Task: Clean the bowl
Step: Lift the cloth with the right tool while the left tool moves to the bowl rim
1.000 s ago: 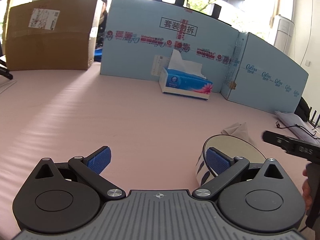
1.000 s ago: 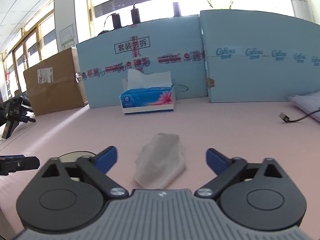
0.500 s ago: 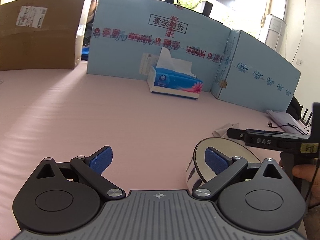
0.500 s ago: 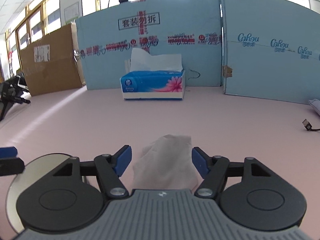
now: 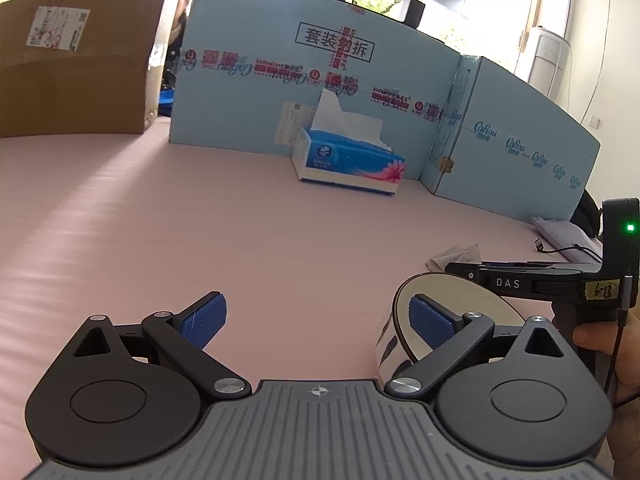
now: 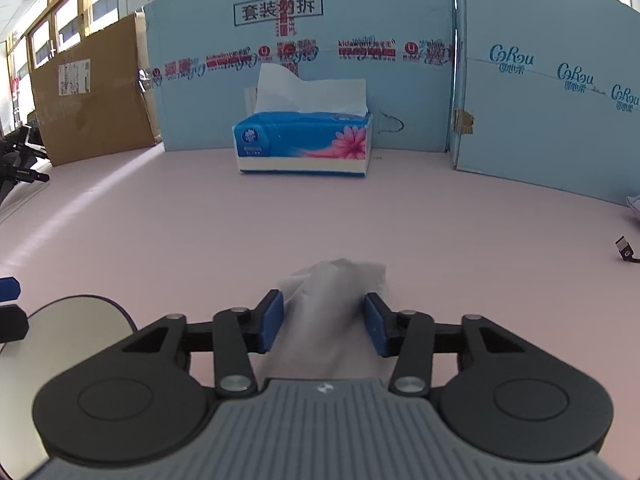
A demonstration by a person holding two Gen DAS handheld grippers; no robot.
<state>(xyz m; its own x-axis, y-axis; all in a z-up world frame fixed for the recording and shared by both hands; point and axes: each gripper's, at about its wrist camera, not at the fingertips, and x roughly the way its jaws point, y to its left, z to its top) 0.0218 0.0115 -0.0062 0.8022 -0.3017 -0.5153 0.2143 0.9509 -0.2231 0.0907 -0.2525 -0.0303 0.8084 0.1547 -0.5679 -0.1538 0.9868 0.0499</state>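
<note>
The right gripper (image 6: 324, 322) has been closing its fingers around a crumpled tissue (image 6: 332, 280) that lies on the pink tabletop (image 6: 160, 220), low in the middle of the right wrist view. The blue pads now stand at either flank of the wad; the left pad looks to be touching it, but whether the right one presses yet cannot be told, so the grip is not yet sure. To do this step well, the fingers should finish closing until the soft paper is bunched firmly, low on the wad, so that a good fold sticks out ahead for wiping.

The left gripper (image 5: 316, 320) is wide open and holds nothing. Its right pad hangs over the near rim of the bowl (image 5: 452, 300), which sits at the lower right of the left wrist view and shows again at the lower left edge of the right wrist view, just beside the tissue. The bowl is pale inside with a dark rim and a patterned wall. It will probably need steadying by that rim while the tissue works inside.

The tabletop is bare and smooth. At the back, centre of both views, stands a blue tissue box (image 6: 302, 140) before light-blue cartons (image 6: 360, 40); a brown carton (image 5: 76, 60) fills the upper left, bright windows above.
</note>
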